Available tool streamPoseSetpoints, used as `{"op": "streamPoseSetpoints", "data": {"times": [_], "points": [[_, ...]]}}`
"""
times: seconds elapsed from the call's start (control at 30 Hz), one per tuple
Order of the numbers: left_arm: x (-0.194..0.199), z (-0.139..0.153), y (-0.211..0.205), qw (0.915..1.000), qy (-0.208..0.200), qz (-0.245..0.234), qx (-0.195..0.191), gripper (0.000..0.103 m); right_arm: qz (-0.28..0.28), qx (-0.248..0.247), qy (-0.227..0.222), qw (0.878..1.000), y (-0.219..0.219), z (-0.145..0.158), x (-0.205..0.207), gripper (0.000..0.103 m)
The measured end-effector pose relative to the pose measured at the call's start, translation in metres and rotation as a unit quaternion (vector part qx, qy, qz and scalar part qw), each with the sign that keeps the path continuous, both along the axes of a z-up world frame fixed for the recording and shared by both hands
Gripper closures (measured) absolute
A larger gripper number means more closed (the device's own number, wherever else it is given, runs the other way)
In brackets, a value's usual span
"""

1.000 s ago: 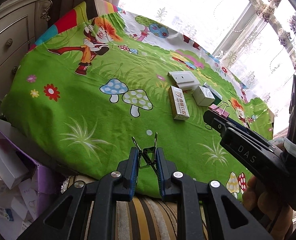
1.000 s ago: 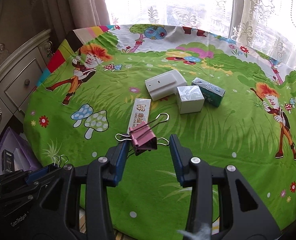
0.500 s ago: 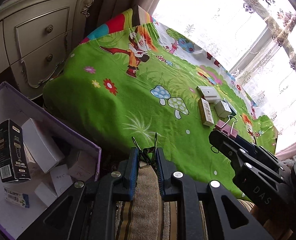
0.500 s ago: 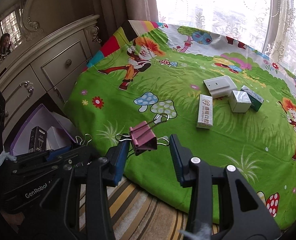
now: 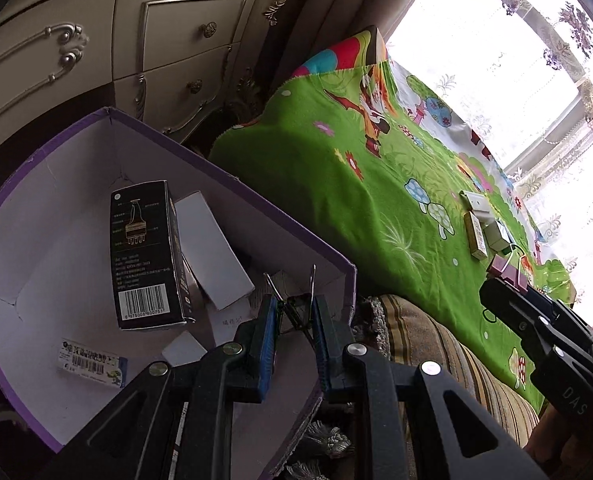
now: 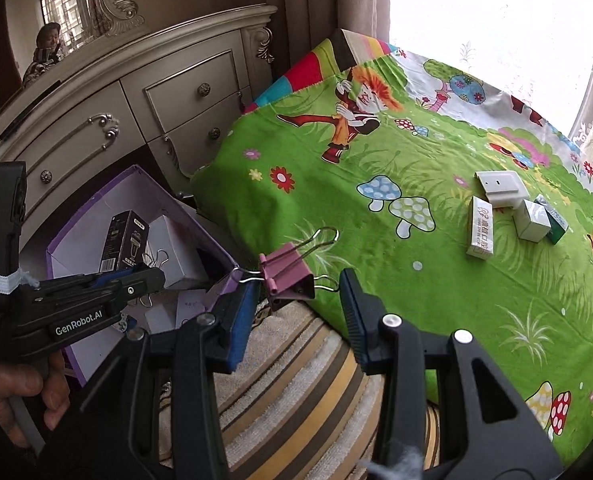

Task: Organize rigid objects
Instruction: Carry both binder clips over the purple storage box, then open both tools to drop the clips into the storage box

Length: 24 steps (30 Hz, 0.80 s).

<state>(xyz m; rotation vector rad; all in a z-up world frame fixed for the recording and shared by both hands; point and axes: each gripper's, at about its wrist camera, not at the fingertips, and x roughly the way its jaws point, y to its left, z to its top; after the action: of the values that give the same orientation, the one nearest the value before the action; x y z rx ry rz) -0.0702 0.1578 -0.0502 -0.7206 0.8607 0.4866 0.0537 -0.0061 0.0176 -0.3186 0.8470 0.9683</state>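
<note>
My left gripper [image 5: 294, 316] is shut on a small black binder clip [image 5: 296, 310] and hangs over the open purple box [image 5: 232, 178], near its right wall. My right gripper [image 6: 296, 286] is shut on a pink binder clip [image 6: 286, 276], whose wire handles span between the blue pads. It hovers over the edge of the green bedspread [image 6: 376, 280]. On the bed lie a white device [image 6: 500, 186], a long white carton [image 6: 481, 232], a small white box [image 6: 532, 220] and a green box [image 6: 556, 222]. The right wrist view shows the left gripper [image 6: 152, 276] by the purple box [image 6: 136, 184].
The purple box holds a black carton [image 5: 144, 256], white boxes [image 5: 212, 248] and a label slip [image 5: 92, 364]. A cream dresser [image 6: 176, 92] stands behind it. A striped blanket [image 6: 296, 380] lies below the grippers. A curtained window [image 5: 496, 60] backs the bed.
Both grippers swung left, off the middle of the bed towards its edge, each still holding its clip. The left one went from above the bedspread to above the purple box.
</note>
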Motion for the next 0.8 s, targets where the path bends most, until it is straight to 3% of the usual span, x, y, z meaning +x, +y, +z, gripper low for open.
{"op": "streamPoseSetpoints", "data": {"times": [0.43, 0.8], "points": [[-0.043, -0.024, 0.04, 0.9966, 0.026, 0.077, -0.014, 0.084, 0.081, -0.016, 0.028, 0.996, 0.041, -0.003, -0.048, 0.057], [-0.053, -0.016, 0.043, 0.9953, 0.032, 0.091, -0.006, 0.082, 0.133, -0.052, 0.03, 0.989, 0.061, -0.021, -0.076, 0.057]]}}
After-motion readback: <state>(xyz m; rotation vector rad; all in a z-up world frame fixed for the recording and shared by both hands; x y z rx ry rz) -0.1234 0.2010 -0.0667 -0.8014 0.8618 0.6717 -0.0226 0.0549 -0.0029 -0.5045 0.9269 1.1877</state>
